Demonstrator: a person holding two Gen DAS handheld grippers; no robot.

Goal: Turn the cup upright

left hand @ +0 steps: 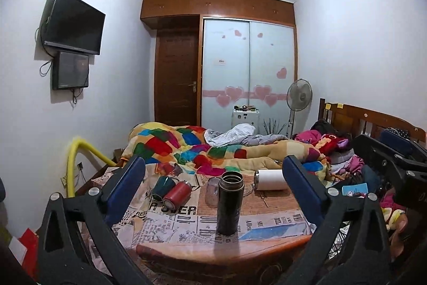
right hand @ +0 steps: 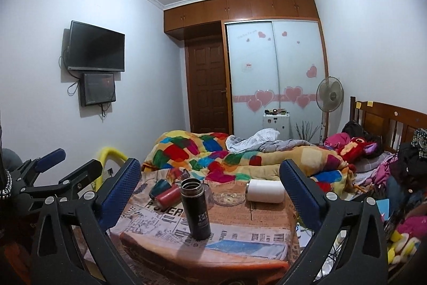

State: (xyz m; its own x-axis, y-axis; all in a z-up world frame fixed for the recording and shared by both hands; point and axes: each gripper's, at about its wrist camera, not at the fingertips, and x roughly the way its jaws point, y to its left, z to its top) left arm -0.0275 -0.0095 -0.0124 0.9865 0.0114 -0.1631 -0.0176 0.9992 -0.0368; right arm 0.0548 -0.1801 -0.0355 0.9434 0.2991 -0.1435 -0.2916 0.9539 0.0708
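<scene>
A black flask stands upright and open-topped near the front of a small table; it also shows in the right wrist view. Behind it lie a white cup on its side, a red bottle and a dark teal cup on their sides. They also show in the right wrist view: the white cup, the red bottle, the teal cup. My left gripper is open and empty, in front of the table. My right gripper is open and empty.
A clear glass stands upside down behind the flask, beside a glass dish. A newspaper-print cloth covers the table. A bed with a colourful quilt lies behind. Clutter is piled at the right.
</scene>
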